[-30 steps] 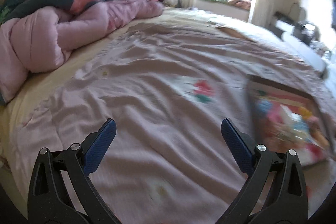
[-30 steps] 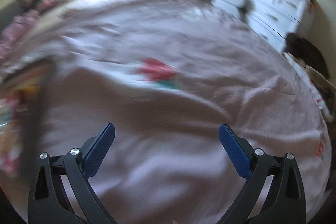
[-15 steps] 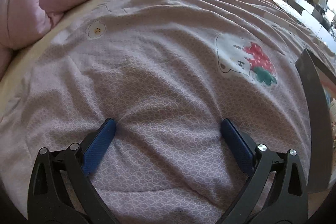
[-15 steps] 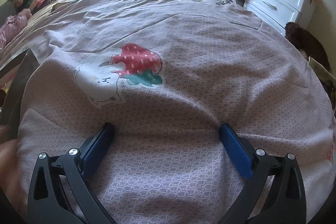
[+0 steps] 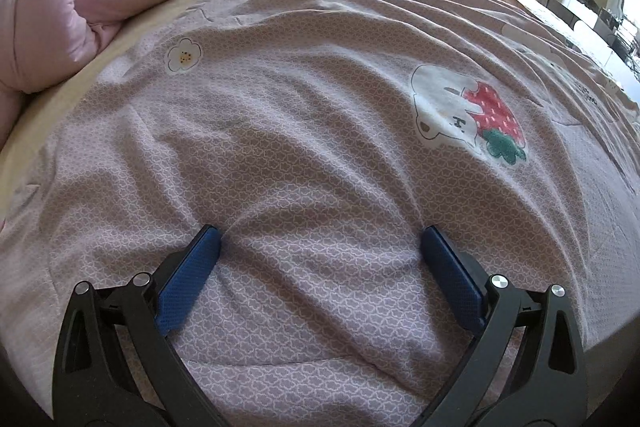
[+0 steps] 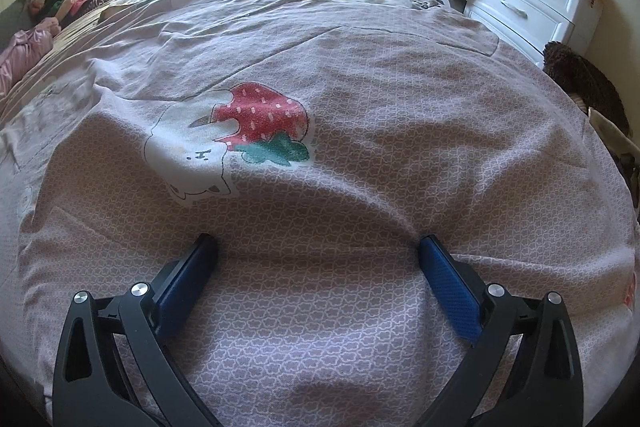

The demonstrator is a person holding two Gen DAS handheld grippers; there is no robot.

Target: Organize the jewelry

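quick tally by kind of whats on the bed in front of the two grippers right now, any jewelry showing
grippers: 2, left gripper and right gripper, both open, tips on the bedspread
bear-and-strawberry prints: 1
flower prints: 1
pink comforters: 1
jewelry: 0 in view
total: 5

A bed [image 5: 52,115] carries a pink patterned bedspread [image 5: 320,155] (wrinkled, printed with a bear-and-strawberry figure [image 5: 468,115] and a small flower [image 5: 183,55]). A bunched pink quilt [image 5: 60,11] lies along the bed's far left edge, touching the spread's border.
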